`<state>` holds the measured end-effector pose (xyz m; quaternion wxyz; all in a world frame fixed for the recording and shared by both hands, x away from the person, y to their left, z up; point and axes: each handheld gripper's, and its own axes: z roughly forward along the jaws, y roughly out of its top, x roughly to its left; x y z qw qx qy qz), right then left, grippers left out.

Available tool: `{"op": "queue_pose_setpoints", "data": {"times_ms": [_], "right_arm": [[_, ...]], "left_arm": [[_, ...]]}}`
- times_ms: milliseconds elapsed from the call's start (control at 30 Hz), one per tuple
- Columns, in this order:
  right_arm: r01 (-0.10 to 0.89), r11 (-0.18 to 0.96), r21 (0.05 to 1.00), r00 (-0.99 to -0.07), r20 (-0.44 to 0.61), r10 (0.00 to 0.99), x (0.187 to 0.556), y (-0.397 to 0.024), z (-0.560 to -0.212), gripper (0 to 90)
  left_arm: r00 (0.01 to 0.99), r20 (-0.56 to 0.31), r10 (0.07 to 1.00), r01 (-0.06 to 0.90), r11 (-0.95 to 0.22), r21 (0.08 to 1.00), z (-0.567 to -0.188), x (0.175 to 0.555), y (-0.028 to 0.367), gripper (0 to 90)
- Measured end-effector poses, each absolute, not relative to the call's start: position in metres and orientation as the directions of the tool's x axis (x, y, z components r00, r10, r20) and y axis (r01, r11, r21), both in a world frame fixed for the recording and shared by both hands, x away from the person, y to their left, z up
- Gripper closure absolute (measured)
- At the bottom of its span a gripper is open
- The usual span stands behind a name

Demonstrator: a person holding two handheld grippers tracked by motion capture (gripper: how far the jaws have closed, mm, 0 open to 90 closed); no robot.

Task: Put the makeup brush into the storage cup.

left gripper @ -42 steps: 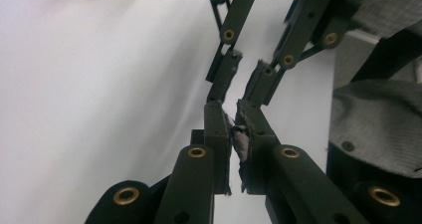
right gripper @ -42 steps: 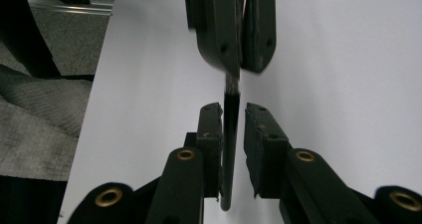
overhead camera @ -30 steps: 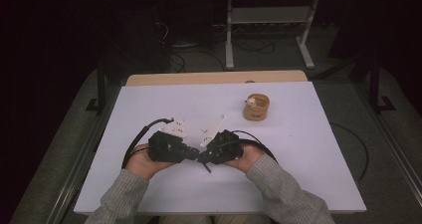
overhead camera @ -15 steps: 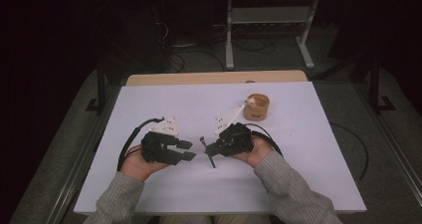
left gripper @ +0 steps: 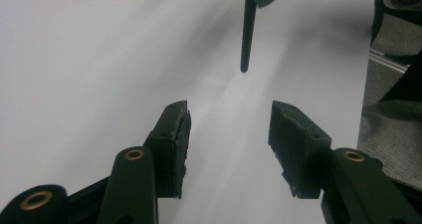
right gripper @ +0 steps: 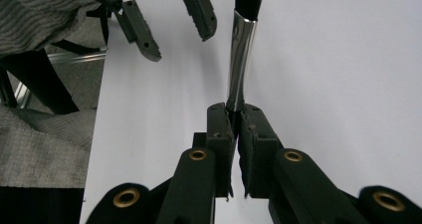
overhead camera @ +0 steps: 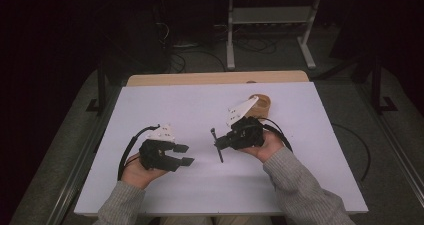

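My right gripper (overhead camera: 220,143) (right gripper: 237,112) is shut on a thin black brush (overhead camera: 220,156) with a silver ferrule (right gripper: 242,55) and dark bristles. It holds the brush above the middle of the white table (overhead camera: 175,110). In the left gripper view the brush's dark handle (left gripper: 247,35) hangs above the table, ahead of my jaws. My left gripper (overhead camera: 184,154) (left gripper: 229,124) is to the left of the brush and apart from it. Its jaws have just been opening, and nothing is between them. In the right gripper view the left gripper (right gripper: 169,15) is at the upper left.
A round wooden cup (overhead camera: 262,105) stands on the table just behind my right gripper. The table's wooden far edge (overhead camera: 215,78) lies beyond it. Metal stand legs (overhead camera: 270,30) and cables are on the floor behind. Grey sleeves (overhead camera: 300,190) come in from the bottom.
The two grippers were together at the table's middle and have moved apart. The left jaws have opened and let go of the brush. The right gripper has carried the brush to the right.
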<state>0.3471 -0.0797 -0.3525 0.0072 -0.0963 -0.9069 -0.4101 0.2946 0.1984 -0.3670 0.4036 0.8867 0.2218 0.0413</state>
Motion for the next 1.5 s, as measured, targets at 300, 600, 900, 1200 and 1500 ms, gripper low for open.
{"op": "queue_pose_setpoints", "data": {"times_ms": [300,600,900,1200,1500], "right_arm": [[0.223,0.631,0.743,-0.972,0.118,0.205,0.355,-0.091,-0.351,83.1],[0.235,0.623,0.746,-0.965,0.104,0.240,0.364,-0.104,-0.343,83.1],[0.247,0.614,0.749,-0.959,0.099,0.266,0.370,-0.114,-0.335,83.1],[0.273,0.601,0.751,-0.949,0.107,0.297,0.377,-0.123,-0.332,83.1],[0.290,0.596,0.749,-0.940,0.106,0.325,0.390,-0.132,-0.326,83.1]], "left_arm": [[0.886,-0.122,0.448,0.380,-0.547,0.746,-0.375,0.291,0.205,45.6],[0.869,-0.116,0.480,0.400,-0.547,0.736,-0.384,0.289,0.212,42.8],[0.857,-0.117,0.501,0.412,-0.532,0.740,-0.387,0.288,0.217,40.0],[0.855,-0.117,0.506,0.414,-0.529,0.741,-0.390,0.287,0.220,39.0],[0.854,-0.114,0.507,0.413,-0.530,0.741,-0.390,0.288,0.222,38.2]]}}
